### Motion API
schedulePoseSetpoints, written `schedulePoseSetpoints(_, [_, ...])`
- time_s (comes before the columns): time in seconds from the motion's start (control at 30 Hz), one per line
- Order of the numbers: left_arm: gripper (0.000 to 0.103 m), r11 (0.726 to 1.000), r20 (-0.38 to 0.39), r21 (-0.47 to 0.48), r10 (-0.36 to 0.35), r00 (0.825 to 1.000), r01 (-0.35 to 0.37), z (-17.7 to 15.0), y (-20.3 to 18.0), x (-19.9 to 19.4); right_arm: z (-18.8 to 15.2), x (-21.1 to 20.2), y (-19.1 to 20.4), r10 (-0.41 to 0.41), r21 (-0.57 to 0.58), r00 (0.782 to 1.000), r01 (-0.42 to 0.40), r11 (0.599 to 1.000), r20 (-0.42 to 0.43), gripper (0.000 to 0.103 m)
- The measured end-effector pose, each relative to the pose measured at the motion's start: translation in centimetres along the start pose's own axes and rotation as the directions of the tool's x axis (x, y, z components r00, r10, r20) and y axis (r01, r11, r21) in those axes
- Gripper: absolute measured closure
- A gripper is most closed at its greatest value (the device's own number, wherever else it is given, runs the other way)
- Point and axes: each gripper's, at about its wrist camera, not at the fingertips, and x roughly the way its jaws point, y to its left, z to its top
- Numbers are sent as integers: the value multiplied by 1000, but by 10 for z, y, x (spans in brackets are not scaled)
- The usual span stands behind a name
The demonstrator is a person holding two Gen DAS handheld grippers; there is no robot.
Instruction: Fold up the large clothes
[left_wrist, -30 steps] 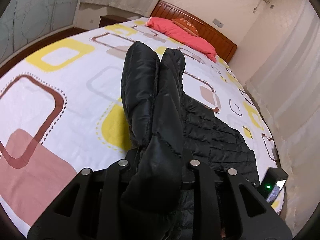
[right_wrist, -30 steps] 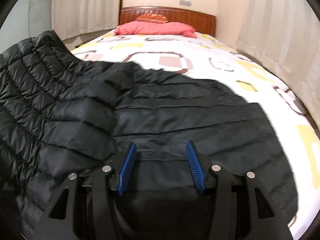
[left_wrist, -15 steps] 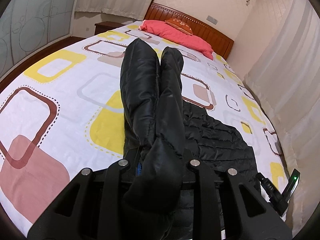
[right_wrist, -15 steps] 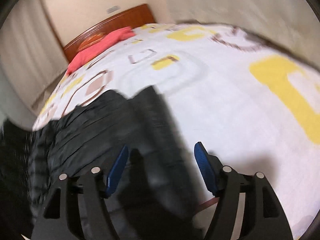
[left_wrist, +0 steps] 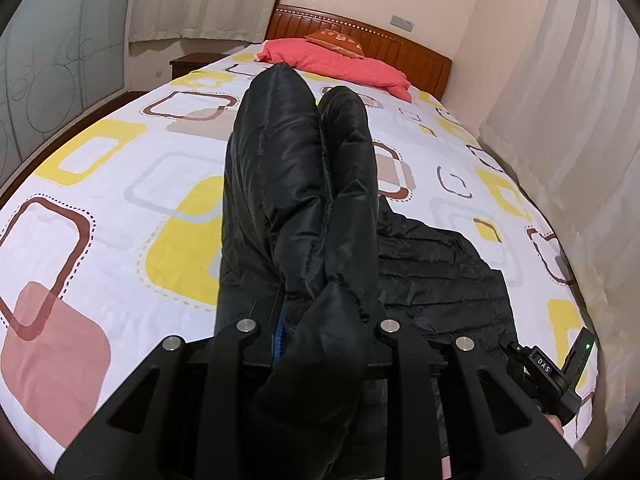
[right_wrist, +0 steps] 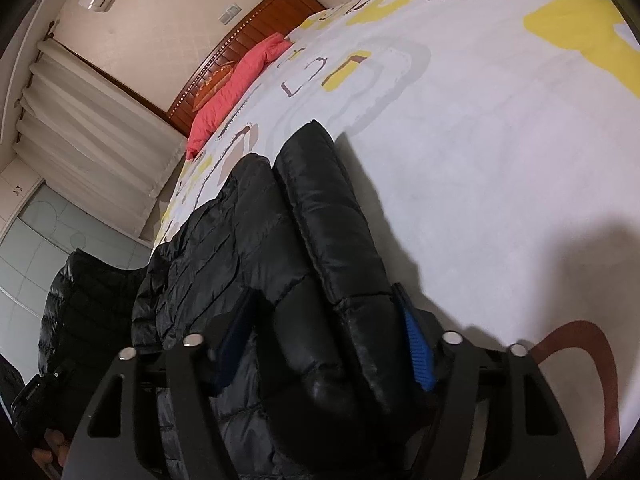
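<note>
A black quilted down jacket lies on the patterned bed sheet. My left gripper is shut on a bunched fold of the jacket, which sticks up and forward between the fingers. In the right wrist view the jacket lies left of centre, and my right gripper has its blue pads closed against a thick fold of the jacket's edge. The right gripper's body also shows at the lower right of the left wrist view.
A red pillow and a wooden headboard are at the far end of the bed. Curtains hang along the right side. A nightstand stands at the far left. White sheet lies to the right of the jacket.
My right gripper swung to the jacket's right edge, rolled over and closed on a fold there. The left gripper kept its hold and tilted a little towards the headboard.
</note>
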Motion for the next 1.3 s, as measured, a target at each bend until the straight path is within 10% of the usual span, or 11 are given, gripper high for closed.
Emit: schedulePoseSetpoints(1.3, [80, 946, -162, 293, -94, 982, 139, -80, -161, 101, -39, -4, 3, 11, 18, 999, -11, 1000, 36, 56])
